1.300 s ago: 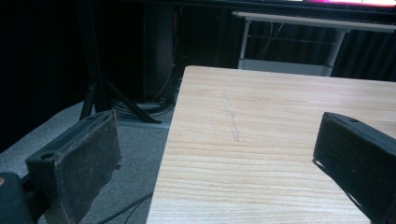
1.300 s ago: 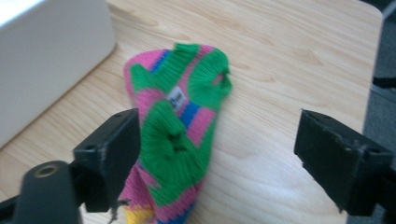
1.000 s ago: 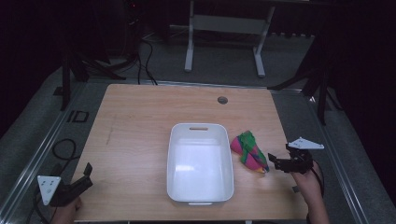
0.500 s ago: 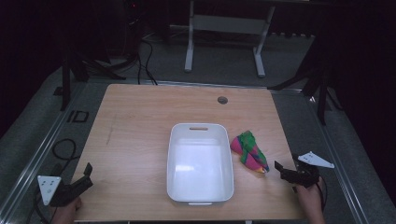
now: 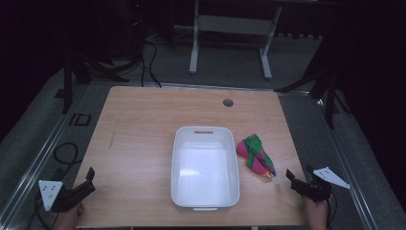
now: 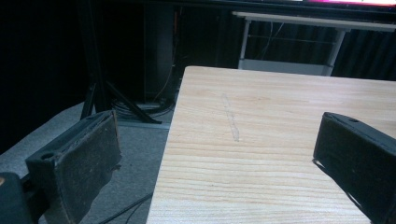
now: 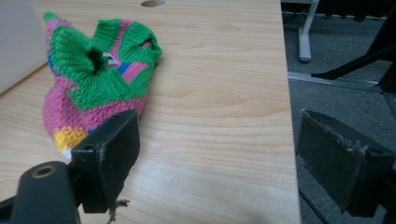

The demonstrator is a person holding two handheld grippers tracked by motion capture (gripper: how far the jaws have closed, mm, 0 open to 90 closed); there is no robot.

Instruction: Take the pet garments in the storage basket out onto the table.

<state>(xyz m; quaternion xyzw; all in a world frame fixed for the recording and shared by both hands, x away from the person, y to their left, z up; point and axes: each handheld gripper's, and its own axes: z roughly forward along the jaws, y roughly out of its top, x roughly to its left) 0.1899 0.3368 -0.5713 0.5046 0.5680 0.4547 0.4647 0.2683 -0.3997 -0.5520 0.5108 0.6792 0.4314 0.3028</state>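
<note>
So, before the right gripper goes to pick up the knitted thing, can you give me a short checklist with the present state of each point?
1. Right gripper open: ok, fingers wide apart.
2. Knitted piece free on the table: ok, nothing holds it.
3. Piece between the right fingers: not ok, it lies beside and ahead of one finger.
4. White tub empty: ok.
5. Left gripper out of the way: ok, open at the table's near left corner.
</note>
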